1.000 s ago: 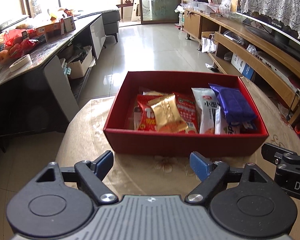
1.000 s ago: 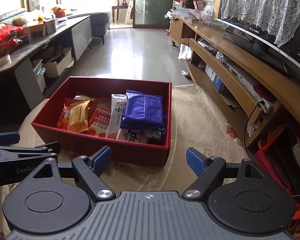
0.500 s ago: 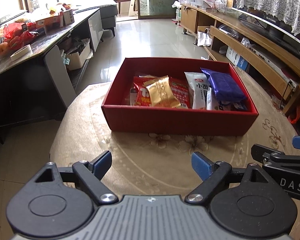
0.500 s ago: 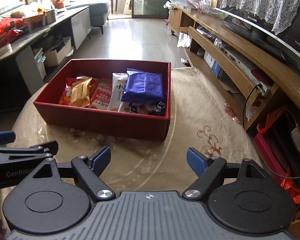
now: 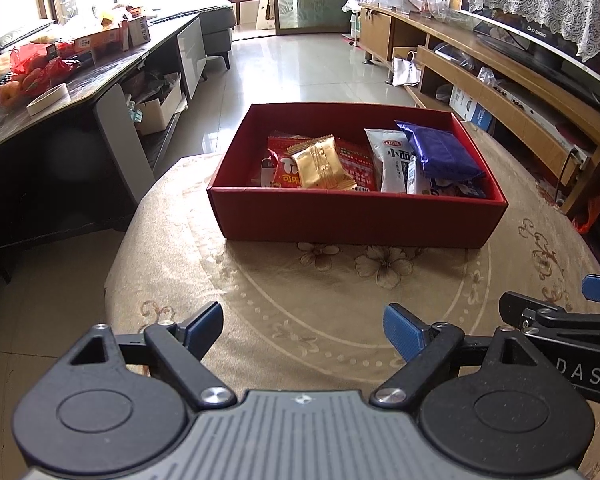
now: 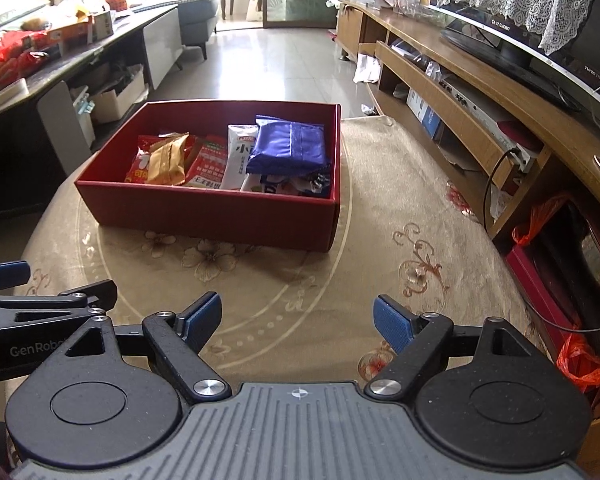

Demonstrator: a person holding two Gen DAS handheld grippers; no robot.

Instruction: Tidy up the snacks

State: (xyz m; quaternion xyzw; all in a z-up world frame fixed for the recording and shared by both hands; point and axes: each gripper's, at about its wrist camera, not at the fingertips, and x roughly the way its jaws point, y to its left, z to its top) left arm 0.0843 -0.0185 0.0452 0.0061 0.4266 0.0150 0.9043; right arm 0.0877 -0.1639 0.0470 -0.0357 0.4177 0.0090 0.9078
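On the round cloth-covered table [image 5: 260, 304] sits the red box [image 5: 356, 220], snack packets gathered inside: blue pouch [image 5: 436, 150], white packet [image 5: 394, 160], gold packet [image 5: 320, 162]. Sorting looks essentially done. Left gripper [image 5: 303, 326] and right gripper [image 6: 298, 320] gape wide, holding nothing

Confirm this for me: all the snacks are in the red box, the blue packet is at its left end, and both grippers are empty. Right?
Not quite. In the left wrist view the blue packet lies at the right end of the red box, not the left. The rest holds: the snacks are inside, and the left gripper and right gripper are empty.
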